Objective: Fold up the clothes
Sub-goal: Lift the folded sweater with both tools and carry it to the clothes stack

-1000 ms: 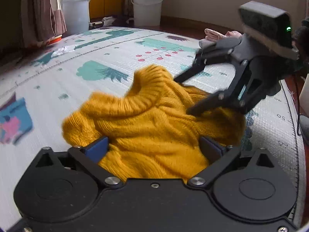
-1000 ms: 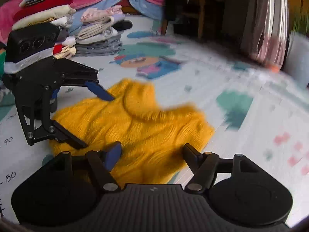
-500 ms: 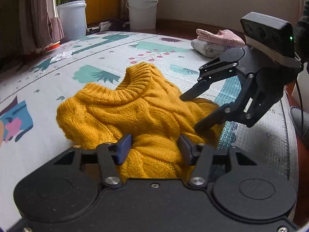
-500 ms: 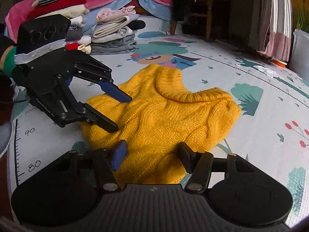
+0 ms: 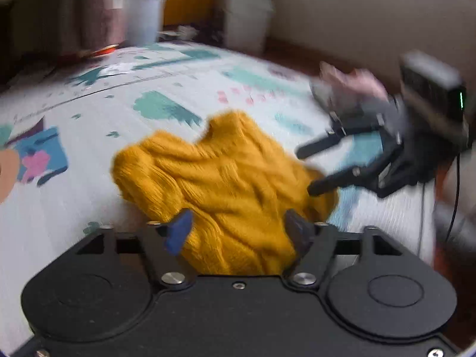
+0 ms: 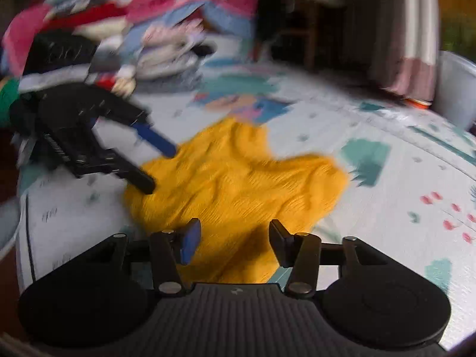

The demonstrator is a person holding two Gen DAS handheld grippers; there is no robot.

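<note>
Mustard-yellow cable knit: the sweater (image 5: pixel 226 178) lies bunched at the middle of the patterned play mat (image 5: pixel 89 196), ribbed collar toward 12 o'clock. Left wrist view: the left gripper (image 5: pixel 238 232), jaws just widened, straddles the near hem without pressing it; the right gripper (image 5: pixel 309 169) enters from 3 o'clock. Right wrist view: the right gripper (image 6: pixel 232 238) stands half open over the hem; the blurred frame does not settle whether it pinches cloth. Stacked clothes (image 6: pixel 160 53) sit at 11 o'clock.
</note>
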